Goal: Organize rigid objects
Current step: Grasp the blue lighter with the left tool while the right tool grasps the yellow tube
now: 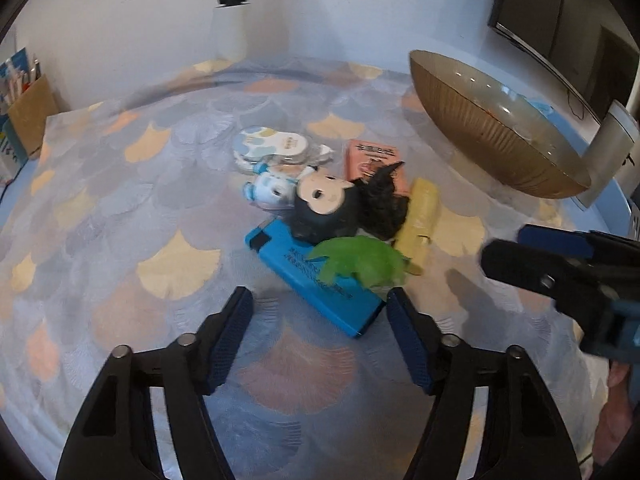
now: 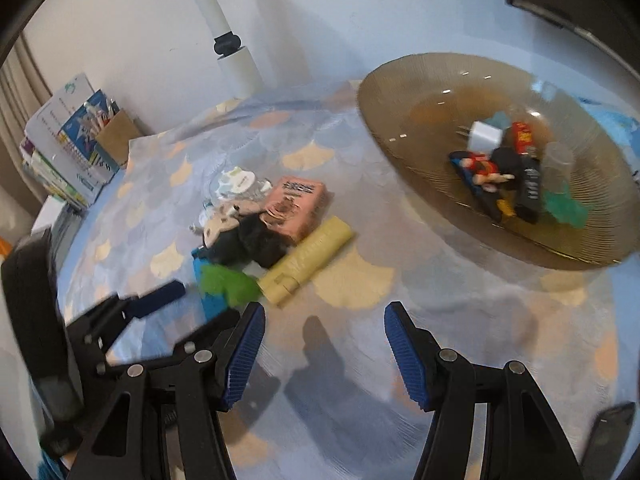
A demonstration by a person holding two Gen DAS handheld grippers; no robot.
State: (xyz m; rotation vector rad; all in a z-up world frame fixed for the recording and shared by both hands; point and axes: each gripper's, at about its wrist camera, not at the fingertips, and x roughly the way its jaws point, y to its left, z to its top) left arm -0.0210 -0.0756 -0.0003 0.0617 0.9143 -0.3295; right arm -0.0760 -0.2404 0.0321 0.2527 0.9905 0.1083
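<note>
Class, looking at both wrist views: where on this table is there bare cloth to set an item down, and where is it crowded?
Bare cloth lies between the yellow roll and the bowl, and left of the blue box. The toy pile around the black doll is crowded; so is the bowl's near side.

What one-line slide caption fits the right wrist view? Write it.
Open right gripper over patterned tablecloth, between a toy pile with a yellow roll and an amber glass bowl holding sorted items.

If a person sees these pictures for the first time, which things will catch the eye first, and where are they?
First is the heap of small things in the middle of the patterned cloth: a black-haired doll lying on a blue box, a green toy and a yellow roll beside it. To the right stands a big brown glass bowl already holding several items. Both grippers, left and right, hang over the cloth with jaws open and empty.
</note>
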